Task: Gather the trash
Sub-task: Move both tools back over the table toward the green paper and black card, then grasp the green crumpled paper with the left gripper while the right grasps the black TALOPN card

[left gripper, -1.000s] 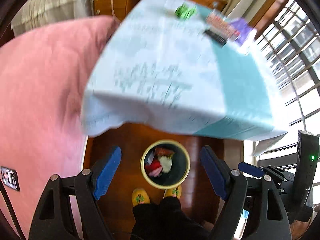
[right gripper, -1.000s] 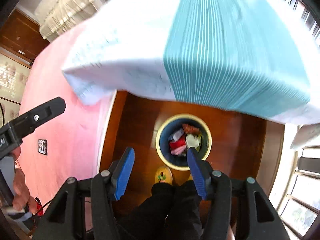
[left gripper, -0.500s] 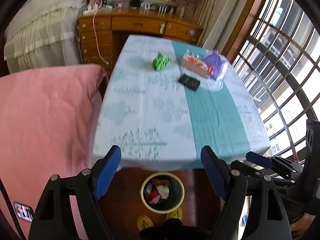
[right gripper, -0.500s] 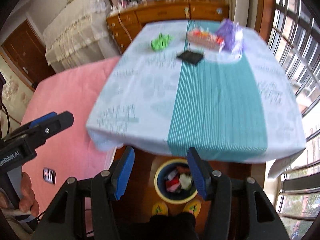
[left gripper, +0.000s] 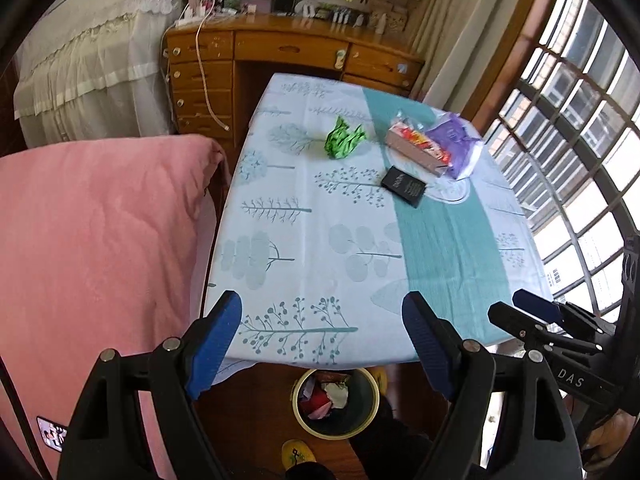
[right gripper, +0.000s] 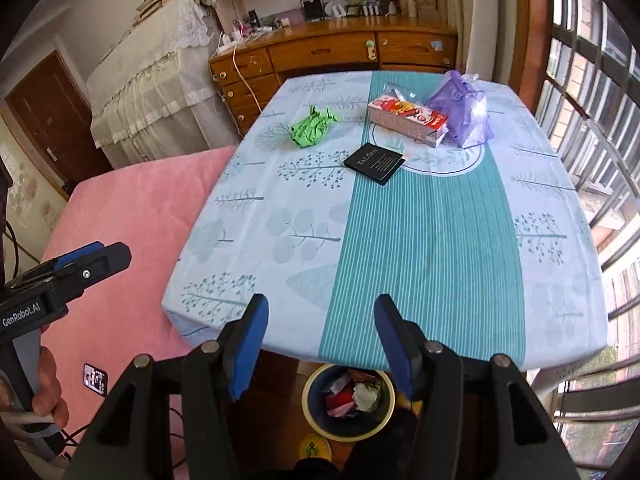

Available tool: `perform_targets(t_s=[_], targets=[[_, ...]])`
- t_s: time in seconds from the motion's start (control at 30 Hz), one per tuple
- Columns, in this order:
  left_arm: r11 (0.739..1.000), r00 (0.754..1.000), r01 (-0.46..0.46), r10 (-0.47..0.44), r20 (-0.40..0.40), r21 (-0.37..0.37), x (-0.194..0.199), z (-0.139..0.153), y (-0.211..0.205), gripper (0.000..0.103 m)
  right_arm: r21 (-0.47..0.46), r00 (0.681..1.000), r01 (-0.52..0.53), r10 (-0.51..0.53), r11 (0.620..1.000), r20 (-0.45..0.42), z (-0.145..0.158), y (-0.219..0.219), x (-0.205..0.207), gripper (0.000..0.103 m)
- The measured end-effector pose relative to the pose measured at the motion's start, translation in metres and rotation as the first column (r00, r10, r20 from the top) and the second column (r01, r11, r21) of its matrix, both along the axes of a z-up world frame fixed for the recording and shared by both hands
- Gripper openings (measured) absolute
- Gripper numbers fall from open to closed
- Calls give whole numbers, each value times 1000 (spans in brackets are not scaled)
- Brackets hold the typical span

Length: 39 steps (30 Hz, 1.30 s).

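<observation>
The crumpled green wrapper [left gripper: 345, 142] lies on the far part of the table [left gripper: 304, 256], near a black booklet [left gripper: 404, 186] and a red box [left gripper: 420, 148]. The bin [left gripper: 336, 402] with trash stands on the floor under the near edge. My left gripper [left gripper: 322, 340] and right gripper [right gripper: 320, 340] are both released, holding nothing.

Both grippers lifted
Your left gripper [left gripper: 322, 336] and right gripper [right gripper: 318, 338] now overlook the tabletop [right gripper: 424, 240], no longer the bin [right gripper: 348, 400]; right jaws open wider.
</observation>
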State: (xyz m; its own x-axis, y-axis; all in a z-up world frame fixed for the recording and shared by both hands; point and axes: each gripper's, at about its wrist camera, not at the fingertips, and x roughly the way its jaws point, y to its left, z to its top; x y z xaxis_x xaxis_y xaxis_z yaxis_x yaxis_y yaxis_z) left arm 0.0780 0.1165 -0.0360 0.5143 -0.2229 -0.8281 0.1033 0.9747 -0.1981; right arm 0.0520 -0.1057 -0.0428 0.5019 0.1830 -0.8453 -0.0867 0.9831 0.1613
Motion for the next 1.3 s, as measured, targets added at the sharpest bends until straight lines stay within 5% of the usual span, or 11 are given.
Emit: perform_targets(t_s=[0.4, 0.6, 0.83, 1.0, 1.17, 1.27, 1.3], targets=[[994, 984, -100, 107, -146, 50, 101, -43, -54, 81, -85, 972, -237, 235, 968, -32, -43, -26, 150, 65], [985, 957, -165, 172, -232, 50, 156, -70, -85, 81, -164, 918, -397, 387, 903, -90, -75, -30, 229, 74], [975, 933, -206, 221, -286, 81, 195, -95, -105, 81, -202, 839, -541, 507, 816, -200, -116, -22, 265, 74], [972, 926, -209, 231, -299, 105, 208, -100, -110, 81, -208, 811, -583, 548, 785, -205, -124, -18, 269, 86], [971, 925, -199, 230, -303, 130, 226, -101, -111, 81, -212, 810, -580, 530, 787, -250, -124, -12, 276, 84], [972, 927, -186, 221, -303, 142, 239, -100, -112, 81, -217, 814, -577, 531, 788, -235, -118, -9, 281, 60], [974, 928, -175, 212, -306, 146, 245, -99, -113, 81, -222, 810, -582, 532, 782, -247, -118, -8, 283, 60]])
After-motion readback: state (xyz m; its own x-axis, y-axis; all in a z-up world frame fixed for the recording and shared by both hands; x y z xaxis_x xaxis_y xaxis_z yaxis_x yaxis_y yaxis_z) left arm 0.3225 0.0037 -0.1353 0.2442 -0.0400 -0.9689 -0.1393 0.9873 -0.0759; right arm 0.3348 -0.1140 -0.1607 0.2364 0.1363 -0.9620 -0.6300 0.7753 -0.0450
